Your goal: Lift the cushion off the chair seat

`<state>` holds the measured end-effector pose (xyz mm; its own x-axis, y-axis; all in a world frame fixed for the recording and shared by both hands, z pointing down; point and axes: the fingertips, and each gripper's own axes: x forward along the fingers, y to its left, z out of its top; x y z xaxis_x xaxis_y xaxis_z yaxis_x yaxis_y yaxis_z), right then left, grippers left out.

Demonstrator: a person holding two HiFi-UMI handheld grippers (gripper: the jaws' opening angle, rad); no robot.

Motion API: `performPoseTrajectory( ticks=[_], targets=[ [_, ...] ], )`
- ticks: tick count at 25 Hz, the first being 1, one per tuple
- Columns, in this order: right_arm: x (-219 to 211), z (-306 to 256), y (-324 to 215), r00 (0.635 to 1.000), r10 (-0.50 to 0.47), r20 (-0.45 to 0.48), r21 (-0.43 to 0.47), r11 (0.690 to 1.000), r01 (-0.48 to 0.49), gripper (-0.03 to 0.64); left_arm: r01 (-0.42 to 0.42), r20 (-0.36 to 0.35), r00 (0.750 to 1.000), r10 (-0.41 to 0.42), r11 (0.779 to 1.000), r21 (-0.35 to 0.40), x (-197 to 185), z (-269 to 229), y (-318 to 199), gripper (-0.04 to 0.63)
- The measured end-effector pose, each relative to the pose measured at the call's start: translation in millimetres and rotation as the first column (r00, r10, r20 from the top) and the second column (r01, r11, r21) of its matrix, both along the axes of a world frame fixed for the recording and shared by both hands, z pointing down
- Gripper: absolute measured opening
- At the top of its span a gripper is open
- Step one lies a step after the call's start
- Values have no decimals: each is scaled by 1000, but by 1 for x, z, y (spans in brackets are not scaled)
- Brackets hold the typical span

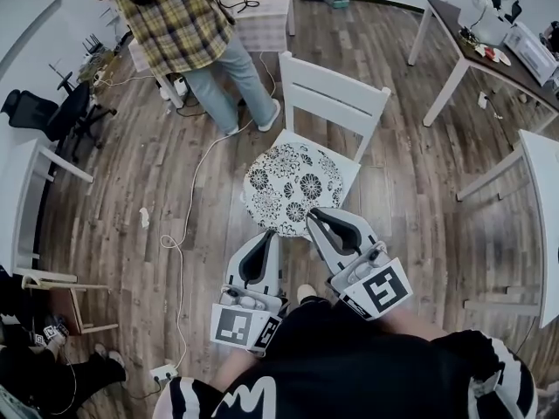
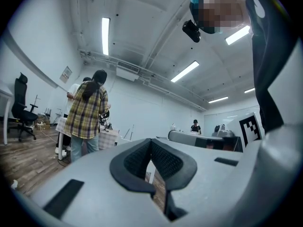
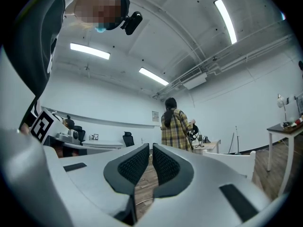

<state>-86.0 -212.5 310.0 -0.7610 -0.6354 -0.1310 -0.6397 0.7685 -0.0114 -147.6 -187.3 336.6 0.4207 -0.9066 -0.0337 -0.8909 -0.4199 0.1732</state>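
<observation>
A round cushion (image 1: pixel 293 186) with a black-and-white flower print lies on the seat of a white wooden chair (image 1: pixel 336 94) in the head view. Both grippers hover side by side just in front of the seat's near edge, pointing level toward the chair. My left gripper (image 1: pixel 269 234) is at the cushion's near left rim, its pads closed together on nothing (image 2: pixel 151 143). Over the cushion's near right edge, my right gripper (image 1: pixel 321 214) has its pads almost touching, with nothing held (image 3: pixel 151 148). Neither gripper view shows the cushion.
A person in a plaid shirt (image 1: pixel 175 16) stands beyond the chair on the left. White tables (image 1: pixel 489 51) stand at the right, and a cable (image 1: pixel 188 208) runs across the wooden floor on the left. A black office chair (image 1: pixel 44 112) is at far left.
</observation>
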Motion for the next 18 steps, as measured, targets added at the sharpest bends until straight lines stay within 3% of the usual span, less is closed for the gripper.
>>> performPoseTrajectory(
  ticks=[9,18],
  targets=[
    [6,27,-17,999,3,-36,-62,998,-5,37,4,-11,1000,-5,999,-45,3,22,-17,2],
    [4,54,-36,994,-50,-98,-103,994,39,37,62,-28,998,-64,996,-56,3,26,-27,2]
  ],
)
